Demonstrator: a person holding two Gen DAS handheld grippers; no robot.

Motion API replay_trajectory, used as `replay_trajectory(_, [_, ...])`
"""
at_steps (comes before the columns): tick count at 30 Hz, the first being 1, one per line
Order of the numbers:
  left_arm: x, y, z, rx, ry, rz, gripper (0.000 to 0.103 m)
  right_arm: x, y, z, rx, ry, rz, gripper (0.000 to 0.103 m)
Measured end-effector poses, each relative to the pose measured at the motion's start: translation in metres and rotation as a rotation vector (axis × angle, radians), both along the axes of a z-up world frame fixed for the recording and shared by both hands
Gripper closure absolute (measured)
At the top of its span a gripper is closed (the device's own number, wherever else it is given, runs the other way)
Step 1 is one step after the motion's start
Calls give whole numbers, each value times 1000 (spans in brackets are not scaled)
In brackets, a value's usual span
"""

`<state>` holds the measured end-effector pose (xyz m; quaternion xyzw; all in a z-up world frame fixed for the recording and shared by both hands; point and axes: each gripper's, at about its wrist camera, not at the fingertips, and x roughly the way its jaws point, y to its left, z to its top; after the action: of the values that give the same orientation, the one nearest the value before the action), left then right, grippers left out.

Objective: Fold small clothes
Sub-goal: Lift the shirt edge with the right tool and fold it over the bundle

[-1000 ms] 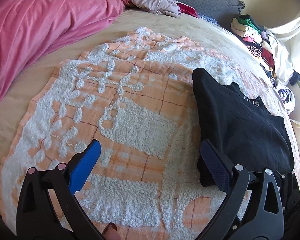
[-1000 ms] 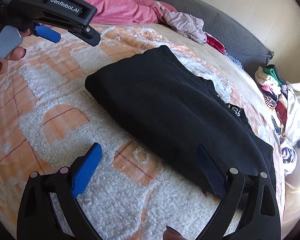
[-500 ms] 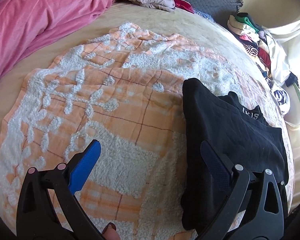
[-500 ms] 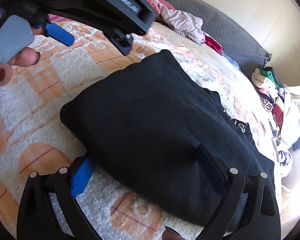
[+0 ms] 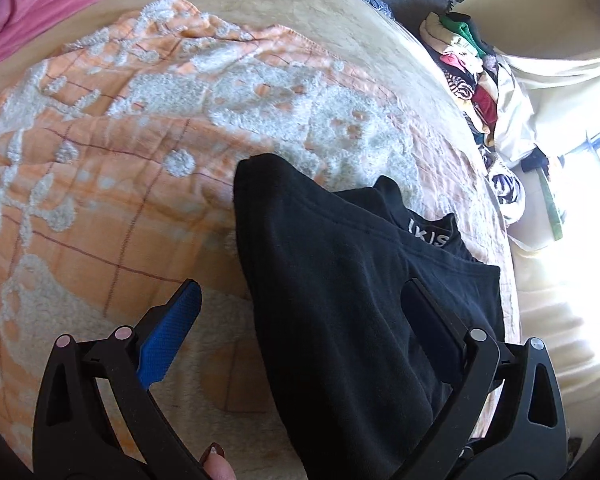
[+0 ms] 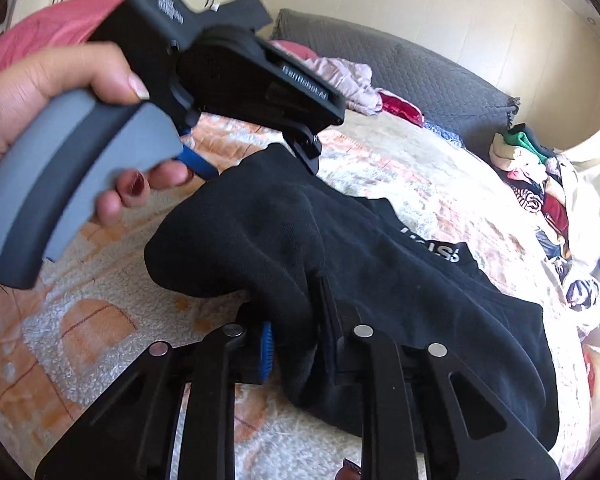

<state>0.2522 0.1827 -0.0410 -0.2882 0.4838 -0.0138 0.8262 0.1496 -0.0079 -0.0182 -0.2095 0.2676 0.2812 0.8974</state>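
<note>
A folded black garment (image 5: pixel 340 272) with white lettering lies on an orange and white fleece blanket (image 5: pixel 100 168) on the bed. My left gripper (image 5: pixel 300 312) is open, its fingers straddling the garment's left edge from above. In the right wrist view my right gripper (image 6: pixel 296 340) is shut on the near edge of the black garment (image 6: pixel 360 248) and lifts that edge off the blanket. The left gripper's body (image 6: pixel 236 72) and the hand holding it fill the upper left of that view, its tips at the garment's far corner.
A pink duvet (image 5: pixel 40 8) lies at the far left of the bed. A grey cushion (image 6: pixel 420 76) and loose clothes (image 6: pixel 348 80) sit at the head. A pile of mixed clothes (image 5: pixel 468 64) lies at the right, near bright white fabric (image 5: pixel 560 92).
My right gripper has closed on the garment's near edge and raised it. My left gripper has moved right and forward over the garment's left edge, still open.
</note>
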Motion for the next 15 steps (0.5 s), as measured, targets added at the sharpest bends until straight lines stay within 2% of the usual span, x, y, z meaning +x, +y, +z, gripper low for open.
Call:
replay_trajectory(3, [2, -11, 2, -54, -12, -2, 12, 0, -17, 11, 43, -15, -23, 90])
replay_trajectory(5, [2, -22, 7, -91, -27, -25, 22, 1, -30, 17, 75, -16, -43, 91])
replay_trajectory(6, [3, -29, 11, -85, -35, -37, 30, 2, -36, 21, 87, -19, -56, 92])
replay_trajectory(7, [3, -36, 15, -78, -41, -44, 43, 2, -43, 24, 99, -23, -70, 93])
replay_trajectory(10, [6, -58, 27, -75, -71, -66, 63, 1, -62, 33, 122, -41, -103, 97])
replay_trajectory(15, [12, -100, 53, -38, -126, -126, 70, -6, -96, 42, 174, -50, -171, 97])
